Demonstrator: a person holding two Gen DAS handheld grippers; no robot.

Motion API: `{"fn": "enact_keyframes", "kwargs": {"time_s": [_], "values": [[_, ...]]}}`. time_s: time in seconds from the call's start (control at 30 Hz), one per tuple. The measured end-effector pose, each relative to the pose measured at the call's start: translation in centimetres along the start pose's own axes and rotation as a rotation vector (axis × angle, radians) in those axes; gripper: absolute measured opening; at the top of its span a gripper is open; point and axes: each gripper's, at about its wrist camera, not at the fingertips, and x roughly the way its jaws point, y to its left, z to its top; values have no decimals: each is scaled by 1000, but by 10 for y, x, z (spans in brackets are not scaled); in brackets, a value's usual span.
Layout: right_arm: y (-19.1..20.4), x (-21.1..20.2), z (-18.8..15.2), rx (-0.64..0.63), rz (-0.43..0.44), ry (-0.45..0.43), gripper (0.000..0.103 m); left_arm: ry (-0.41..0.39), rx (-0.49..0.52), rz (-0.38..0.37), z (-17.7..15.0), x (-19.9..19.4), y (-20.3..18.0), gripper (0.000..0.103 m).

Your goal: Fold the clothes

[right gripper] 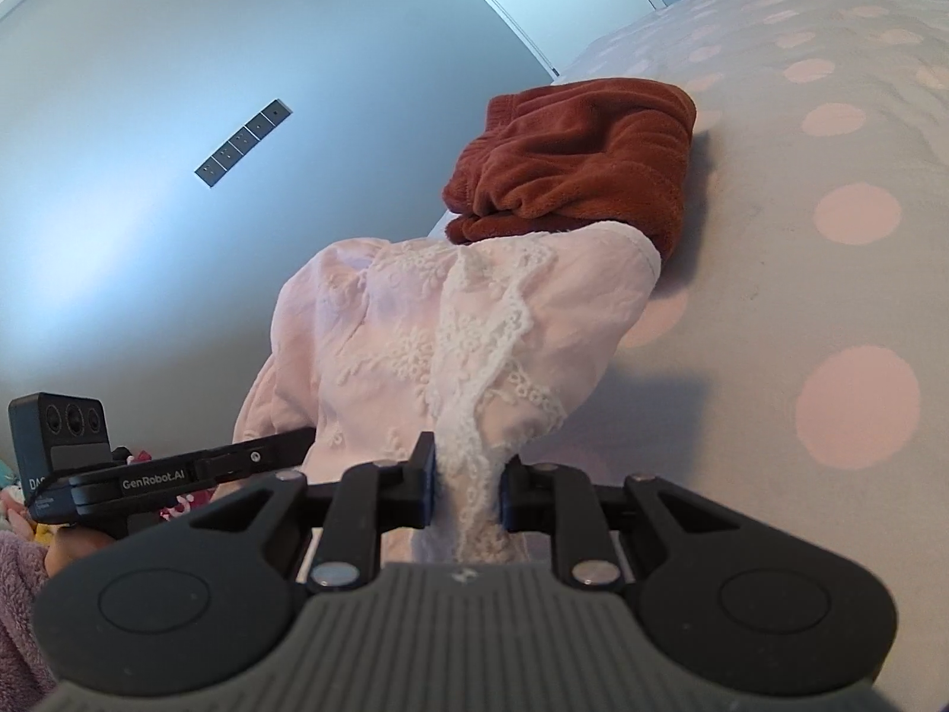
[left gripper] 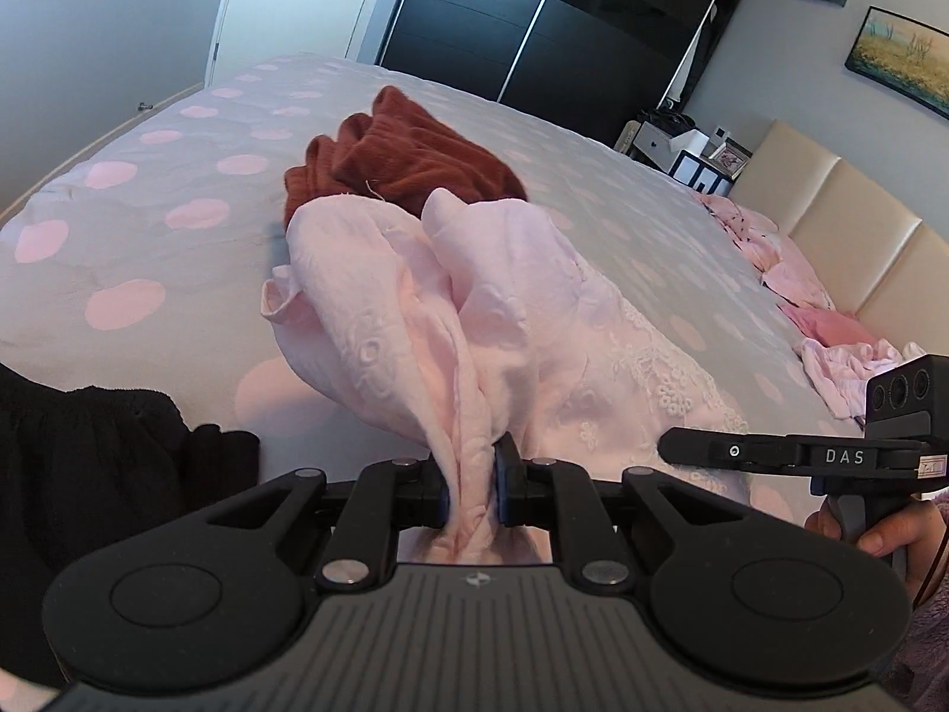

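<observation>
Pale pink garment [left gripper: 415, 308], soft cotton with white lace and embroidered eyelets, bunched and draped over the polka-dot bed cover [left gripper: 148, 225]. Left gripper [left gripper: 471, 489] and right gripper [right gripper: 465, 489] each pinch a gathered fold, jaws nearly closed. Folded rust-brown fleece garment [right gripper: 581, 154] lies at twelve o'clock, touching it.

rust garment [left gripper: 409, 154] partly behind pink garment [left gripper: 415, 308], black cloth [left gripper: 89, 474] cropped
</observation>
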Motion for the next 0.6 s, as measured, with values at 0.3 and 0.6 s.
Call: {"fn": "enact_keyframes", "kwargs": {"time_s": [0.3, 0.6], "values": [[-33, 64, 12, 20, -39, 53, 22, 70, -36, -36, -6, 56, 53, 11], [-61, 92, 5, 49, -71, 108, 33, 76, -125, -35, -27, 71, 79, 23]]}}
